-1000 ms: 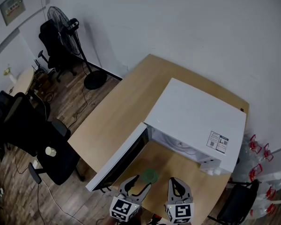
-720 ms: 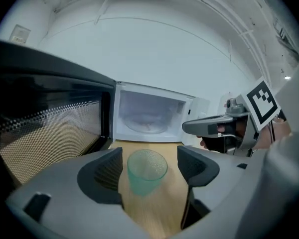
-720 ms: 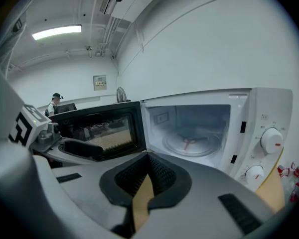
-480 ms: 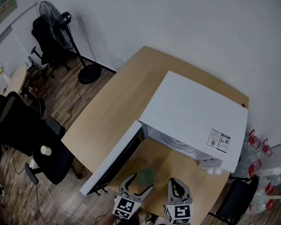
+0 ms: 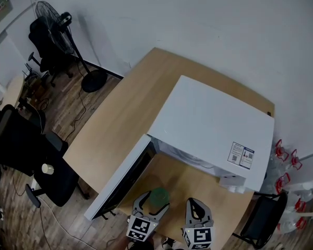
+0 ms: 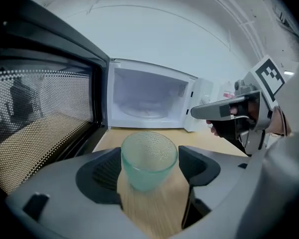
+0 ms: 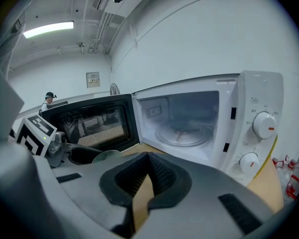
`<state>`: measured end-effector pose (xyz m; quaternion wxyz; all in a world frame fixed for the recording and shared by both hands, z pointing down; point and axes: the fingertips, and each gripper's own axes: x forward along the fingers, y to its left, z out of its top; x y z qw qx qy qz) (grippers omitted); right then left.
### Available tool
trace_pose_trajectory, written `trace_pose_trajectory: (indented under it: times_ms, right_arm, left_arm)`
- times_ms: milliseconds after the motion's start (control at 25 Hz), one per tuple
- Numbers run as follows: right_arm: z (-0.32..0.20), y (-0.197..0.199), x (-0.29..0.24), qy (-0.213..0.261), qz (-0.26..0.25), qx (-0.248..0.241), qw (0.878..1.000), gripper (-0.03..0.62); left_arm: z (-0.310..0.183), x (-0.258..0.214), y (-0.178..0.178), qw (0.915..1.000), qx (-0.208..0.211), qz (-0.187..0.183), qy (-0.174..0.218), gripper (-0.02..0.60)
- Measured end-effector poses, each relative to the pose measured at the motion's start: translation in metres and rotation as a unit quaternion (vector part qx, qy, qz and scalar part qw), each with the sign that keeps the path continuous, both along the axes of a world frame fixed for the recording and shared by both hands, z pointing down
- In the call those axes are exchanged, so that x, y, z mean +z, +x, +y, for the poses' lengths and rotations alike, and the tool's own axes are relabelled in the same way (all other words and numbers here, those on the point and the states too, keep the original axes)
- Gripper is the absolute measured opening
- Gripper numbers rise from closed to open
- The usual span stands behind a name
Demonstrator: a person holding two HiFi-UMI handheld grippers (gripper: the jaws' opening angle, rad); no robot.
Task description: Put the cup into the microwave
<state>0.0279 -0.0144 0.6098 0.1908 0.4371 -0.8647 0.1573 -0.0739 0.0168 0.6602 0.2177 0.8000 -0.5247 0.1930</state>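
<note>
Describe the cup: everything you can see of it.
The cup is a translucent pale green tumbler with a dimpled surface, glass by its look, tapering toward the base and seemingly empty. It stands upright on the wooden table before the open microwave, between the jaws of the left gripper, which have just been opening. The jaw on the view's right stands clear; contact on the other side cannot be told.

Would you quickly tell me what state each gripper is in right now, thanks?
Left gripper: open, its jaws have just been opening; the cup stands between them, not clamped.
Right gripper: shut, nothing between its jaws.
</note>
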Motion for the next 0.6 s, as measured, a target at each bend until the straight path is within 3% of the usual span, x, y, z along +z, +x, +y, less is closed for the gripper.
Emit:
trace_pose_trajectory:
  times_ms: [600]
  right_arm:
    - [0.0029, -0.0019, 0.0043, -0.004, 0.001, -0.004, 1.000, 0.017]
  left_arm:
    - [-0.0091, -0.0021, -0.0014, 0.9999, -0.005, -0.011, 0.009, 0.360]
